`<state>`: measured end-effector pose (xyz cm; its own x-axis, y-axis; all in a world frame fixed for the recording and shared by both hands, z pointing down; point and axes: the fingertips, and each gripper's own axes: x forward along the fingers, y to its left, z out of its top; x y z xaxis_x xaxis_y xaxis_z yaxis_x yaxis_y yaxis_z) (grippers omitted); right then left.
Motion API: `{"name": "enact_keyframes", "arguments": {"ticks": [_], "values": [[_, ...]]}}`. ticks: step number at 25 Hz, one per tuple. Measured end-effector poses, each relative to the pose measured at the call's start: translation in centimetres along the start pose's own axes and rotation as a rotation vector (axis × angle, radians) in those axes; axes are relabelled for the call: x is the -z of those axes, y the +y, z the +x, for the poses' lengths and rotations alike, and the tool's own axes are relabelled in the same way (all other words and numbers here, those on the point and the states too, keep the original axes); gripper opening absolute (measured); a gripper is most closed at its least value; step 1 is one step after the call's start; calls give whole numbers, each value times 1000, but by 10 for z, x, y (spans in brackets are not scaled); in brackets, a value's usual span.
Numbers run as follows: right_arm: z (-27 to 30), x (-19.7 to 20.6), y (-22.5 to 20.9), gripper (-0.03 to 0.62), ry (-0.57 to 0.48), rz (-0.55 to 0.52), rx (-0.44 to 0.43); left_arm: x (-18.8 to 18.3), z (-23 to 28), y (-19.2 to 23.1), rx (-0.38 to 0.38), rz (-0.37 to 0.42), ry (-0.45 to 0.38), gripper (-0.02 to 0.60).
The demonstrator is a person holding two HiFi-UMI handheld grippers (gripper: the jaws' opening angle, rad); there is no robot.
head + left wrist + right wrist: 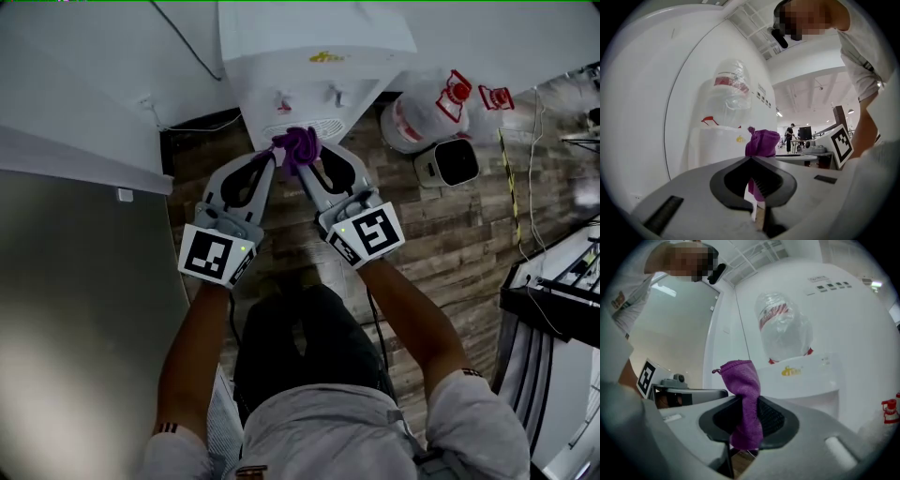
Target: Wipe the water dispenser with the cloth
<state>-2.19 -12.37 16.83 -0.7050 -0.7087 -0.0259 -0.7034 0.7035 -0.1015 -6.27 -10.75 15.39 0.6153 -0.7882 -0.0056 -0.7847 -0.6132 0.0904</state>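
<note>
Looking down in the head view, we are seeing the left gripper (272,155) and the right gripper (307,161) meeting tip to tip at the purple cloth (300,143), just in front of the white water dispenser (300,56). In the left gripper view, the jaws are clamping the cloth. In the right gripper view, the jaws are pinching it too, and it is hanging down through them.
</note>
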Motion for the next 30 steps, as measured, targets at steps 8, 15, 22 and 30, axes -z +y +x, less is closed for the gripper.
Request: {"name": "enact_keyframes", "arguments": {"ticks": [8,15,22,30], "values": [[7,-118,16,100,-41,10,-29,-115,-7,-3,-15,30,-38,-2],[5,-204,32,100,-83,-9,-37,-200,-18,-20,-30,27,-93,-2],[-3,-239,46,98,-99,1,-29,-242,-33,-30,-31,49,-120,-2],[-11,-262,57,97,-112,-50,-32,-258,-35,-43,-4,56,-129,-2]]}}
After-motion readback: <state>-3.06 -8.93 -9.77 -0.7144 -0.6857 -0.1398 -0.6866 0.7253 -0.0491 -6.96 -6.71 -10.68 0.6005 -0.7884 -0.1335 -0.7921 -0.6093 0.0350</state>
